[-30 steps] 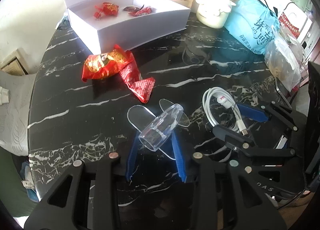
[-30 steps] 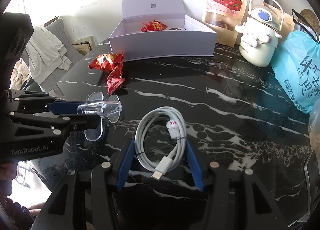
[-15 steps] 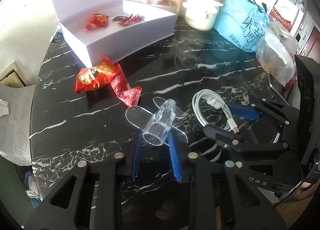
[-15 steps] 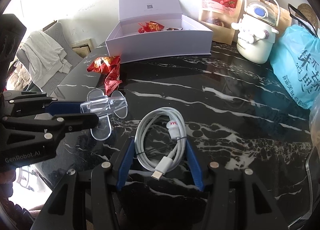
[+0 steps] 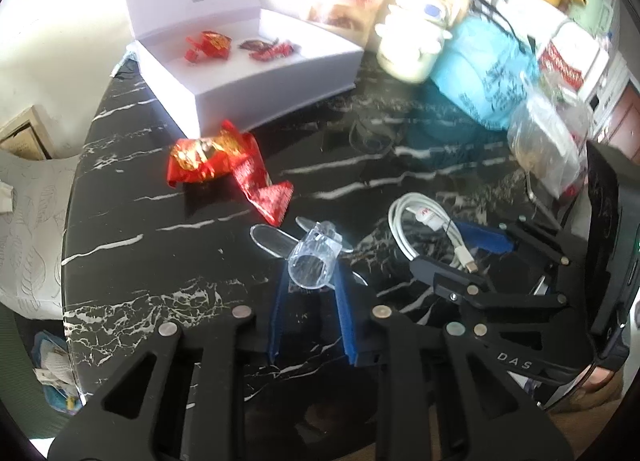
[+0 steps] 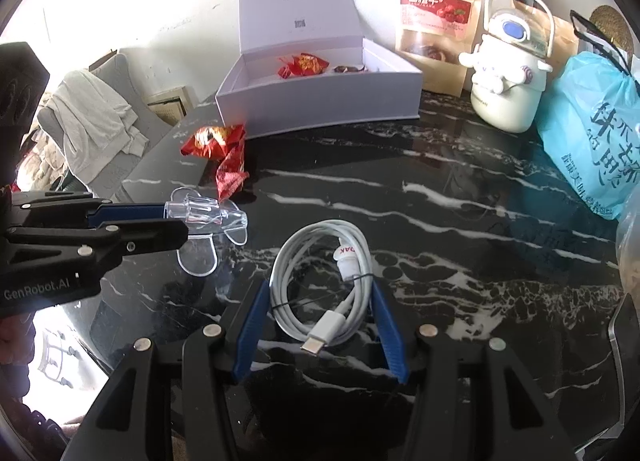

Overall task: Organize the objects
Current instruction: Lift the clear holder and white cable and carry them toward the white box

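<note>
The left claw (image 5: 310, 281) has lifted the clear plastic piece (image 5: 314, 261) off the counter (image 5: 160, 261), pinched tight. The right claw (image 6: 320, 301) stays closed around the white cable (image 6: 320, 277). One claw says "GenRobot.AI".

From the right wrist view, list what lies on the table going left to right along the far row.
Red snack wrapper → open white box → red-labelled snack pouch → white kettle-shaped bottle → blue plastic bag.
</note>
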Demonstrator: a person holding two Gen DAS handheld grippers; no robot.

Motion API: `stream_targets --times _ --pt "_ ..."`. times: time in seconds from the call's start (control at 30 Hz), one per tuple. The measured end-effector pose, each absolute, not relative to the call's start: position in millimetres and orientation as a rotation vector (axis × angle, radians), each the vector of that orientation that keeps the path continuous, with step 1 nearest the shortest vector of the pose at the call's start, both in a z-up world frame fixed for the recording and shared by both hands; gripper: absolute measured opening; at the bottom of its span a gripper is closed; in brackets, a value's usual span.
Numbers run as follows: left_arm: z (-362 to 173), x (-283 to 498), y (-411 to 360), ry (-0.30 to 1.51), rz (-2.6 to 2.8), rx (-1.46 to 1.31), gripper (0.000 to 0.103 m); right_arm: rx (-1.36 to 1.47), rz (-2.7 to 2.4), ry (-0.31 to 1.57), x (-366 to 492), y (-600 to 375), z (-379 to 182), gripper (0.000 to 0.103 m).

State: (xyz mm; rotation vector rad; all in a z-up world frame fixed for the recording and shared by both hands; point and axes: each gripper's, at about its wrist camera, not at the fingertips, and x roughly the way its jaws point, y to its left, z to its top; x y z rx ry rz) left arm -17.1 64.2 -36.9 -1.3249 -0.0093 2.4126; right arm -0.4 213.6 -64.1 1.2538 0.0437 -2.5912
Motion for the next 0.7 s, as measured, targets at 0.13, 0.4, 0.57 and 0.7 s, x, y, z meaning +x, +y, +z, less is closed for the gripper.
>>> stream_targets --times 0.13,0.4,0.57,0.7 --pt "-40.1 -17.6 66.7 0.011 2.409 -1.335 0.022 1.247 -2.586 0.031 0.4 213.3 -63.3 0.053" --pt "-51.5 -15.3 60.9 -0.016 2.439 -1.362 0.023 1.250 -2.569 0.037 4.8 212.4 -67.8 0.053" --pt "-61.0 -19.0 53.3 -0.079 2.416 -1.415 0.029 1.259 -2.554 0.027 5.0 212.4 -70.5 0.053" --pt "-61.5 -22.4 51.4 -0.086 2.446 -1.404 0.059 1.269 -2.548 0.025 4.0 211.9 -72.1 0.053"
